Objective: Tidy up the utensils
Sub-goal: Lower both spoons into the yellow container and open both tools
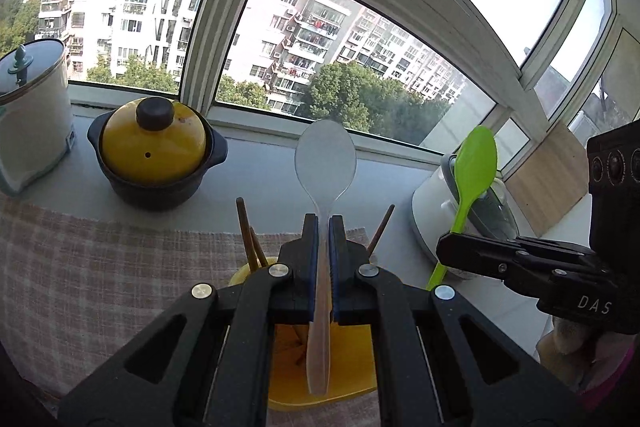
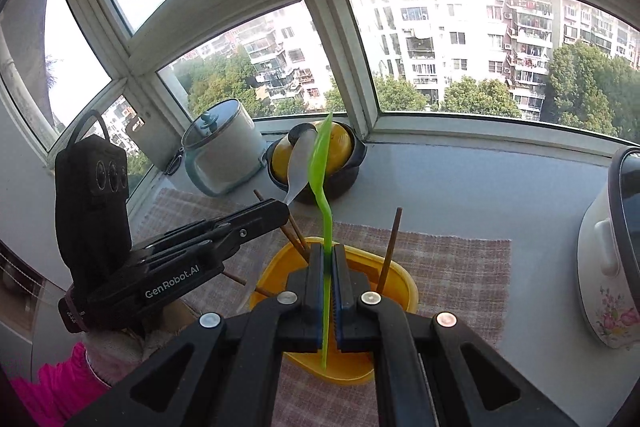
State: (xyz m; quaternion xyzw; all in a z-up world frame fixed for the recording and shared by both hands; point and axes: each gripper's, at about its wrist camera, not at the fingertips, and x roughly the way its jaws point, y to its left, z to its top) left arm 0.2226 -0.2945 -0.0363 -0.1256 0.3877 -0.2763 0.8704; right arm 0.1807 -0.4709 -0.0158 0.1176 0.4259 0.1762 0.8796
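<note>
Holding both tools over the yellow holder [image 2: 404, 287], we see its rim ringed by checked cloth [image 2: 452, 259], with bare counter [image 2: 460, 183] beyond. Our left gripper [image 1: 324, 223], tilted downward, pinches the clear spoon [image 1: 325, 155] by its handle. Our right gripper [image 2: 325, 251], tilted likewise, clamps the green spoon [image 2: 320, 163]. Chopsticks [image 2: 390, 247] lean inside the holder. A yellow-lidded pot [image 1: 154, 147] stands near the window.

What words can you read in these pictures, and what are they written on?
"GenRobot.AI": white letters on the side of the left gripper, seen from the right wrist.
"DAS": white letters on the right gripper, cut off at the picture's edge, seen from the left wrist.
Small marks on the left gripper's dark red end: too small to read.
</note>
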